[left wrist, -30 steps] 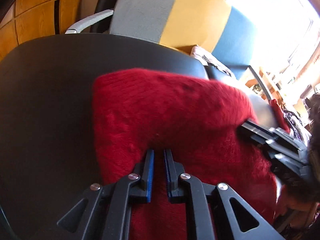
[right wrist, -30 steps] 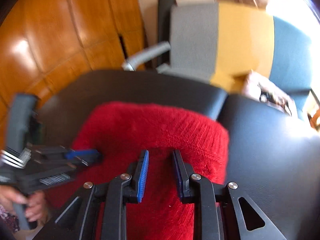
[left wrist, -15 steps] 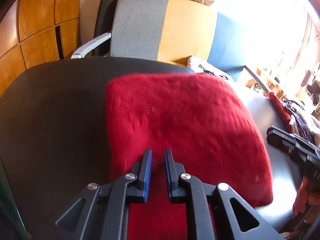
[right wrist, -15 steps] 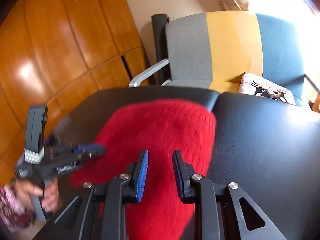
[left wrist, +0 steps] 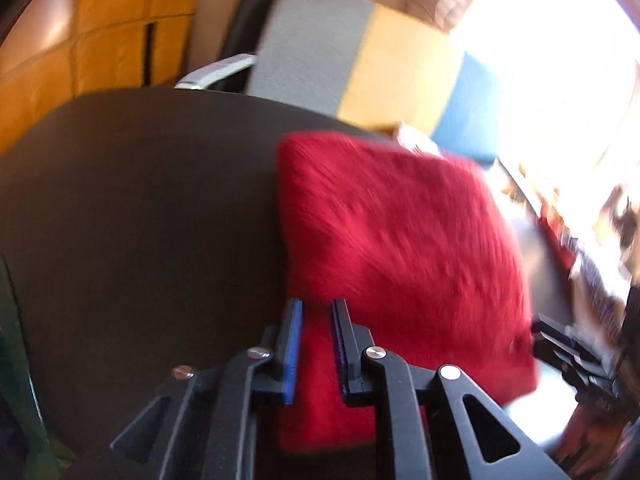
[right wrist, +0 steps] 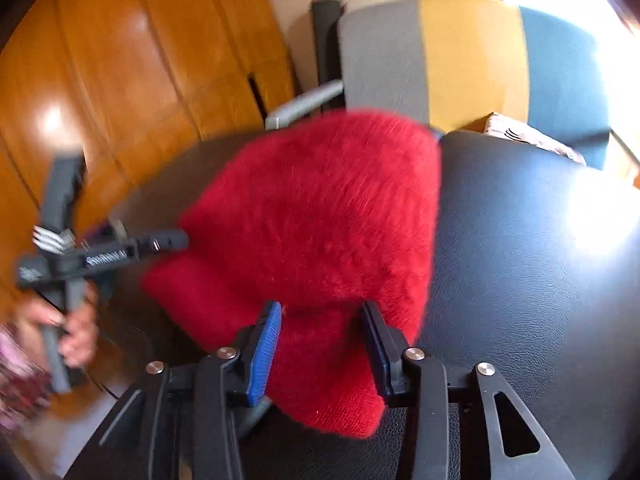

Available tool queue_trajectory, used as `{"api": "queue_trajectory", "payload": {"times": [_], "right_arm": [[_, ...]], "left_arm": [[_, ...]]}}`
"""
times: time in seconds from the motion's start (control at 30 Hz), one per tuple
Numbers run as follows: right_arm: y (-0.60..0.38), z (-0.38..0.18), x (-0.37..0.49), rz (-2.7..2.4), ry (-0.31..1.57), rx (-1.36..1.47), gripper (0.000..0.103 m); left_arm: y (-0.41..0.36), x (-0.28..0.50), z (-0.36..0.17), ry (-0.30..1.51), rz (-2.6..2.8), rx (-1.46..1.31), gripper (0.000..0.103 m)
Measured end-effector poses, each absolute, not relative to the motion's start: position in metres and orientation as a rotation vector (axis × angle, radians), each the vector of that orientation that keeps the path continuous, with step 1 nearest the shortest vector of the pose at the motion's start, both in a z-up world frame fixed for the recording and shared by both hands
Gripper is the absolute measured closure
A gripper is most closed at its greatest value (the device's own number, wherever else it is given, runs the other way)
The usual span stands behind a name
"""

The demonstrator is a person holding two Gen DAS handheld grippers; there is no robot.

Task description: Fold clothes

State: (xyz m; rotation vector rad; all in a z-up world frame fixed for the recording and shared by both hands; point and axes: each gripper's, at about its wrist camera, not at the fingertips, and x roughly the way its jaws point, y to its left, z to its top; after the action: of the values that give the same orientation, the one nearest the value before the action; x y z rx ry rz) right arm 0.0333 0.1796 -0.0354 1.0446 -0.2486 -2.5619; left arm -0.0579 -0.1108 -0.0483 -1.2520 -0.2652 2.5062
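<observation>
Left gripper [left wrist: 314, 312]: my fingers stood close together with a narrow slit, over the near left edge of the red sweater [left wrist: 400, 240]. I could not tell whether they pinched fabric.

Sweater lay as a compact, roughly square bundle on the black padded top [left wrist: 140, 200], so I judged the folds mostly done (both views blurred). Left to do: a final tidy or set-down.

Right gripper [right wrist: 320, 316]: my fingers were spread wide over the near hem, clamping nothing.

Count: 1 sweater, 2 grippers, 1 striped chair [right wrist: 460, 52] behind.
</observation>
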Motion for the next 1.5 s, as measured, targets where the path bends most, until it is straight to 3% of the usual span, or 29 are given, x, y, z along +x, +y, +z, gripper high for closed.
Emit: {"api": "queue_trajectory", "payload": {"times": [0.07,0.1,0.37,0.5,0.9,1.2,1.37,1.43,1.5], "right_arm": [[0.199,-0.029,0.032,-2.590,-0.400,0.986,0.033],[0.208,-0.027,0.028,-2.594,-0.475,0.966,0.029],[0.247,-0.073,-0.027,-2.348,-0.971,1.195,0.025],[0.248,-0.085,-0.042,-2.237,-1.069,1.198,0.016],[0.239,-0.085,-0.060,-2.189,-1.042,1.201,0.006],[0.230,-0.083,-0.061,-2.167,-0.967,1.200,0.001],[0.221,-0.084,-0.070,-2.164,-0.944,1.214,0.001],[0.216,-0.082,-0.067,-2.188,-0.903,1.238,0.005],[0.213,-0.082,-0.066,-2.226,-0.864,1.264,0.021]], "left_arm": [[-0.119,-0.071,-0.047,-0.321,2.485,-1.292,0.084],[-0.120,-0.075,-0.048,-0.334,2.471,-1.318,0.081],[-0.133,-0.108,-0.063,-0.594,2.278,-1.457,0.063],[-0.141,-0.115,-0.072,-0.689,2.199,-1.483,0.051],[-0.164,-0.122,-0.088,-1.022,1.923,-1.447,0.045],[-0.132,-0.130,-0.108,-0.969,1.785,-1.490,0.045],[-0.115,-0.134,-0.102,-0.816,1.823,-1.465,0.047],[-0.109,-0.128,-0.098,-0.760,1.857,-1.454,0.047],[-0.107,-0.123,-0.096,-0.727,1.892,-1.448,0.055]]}}
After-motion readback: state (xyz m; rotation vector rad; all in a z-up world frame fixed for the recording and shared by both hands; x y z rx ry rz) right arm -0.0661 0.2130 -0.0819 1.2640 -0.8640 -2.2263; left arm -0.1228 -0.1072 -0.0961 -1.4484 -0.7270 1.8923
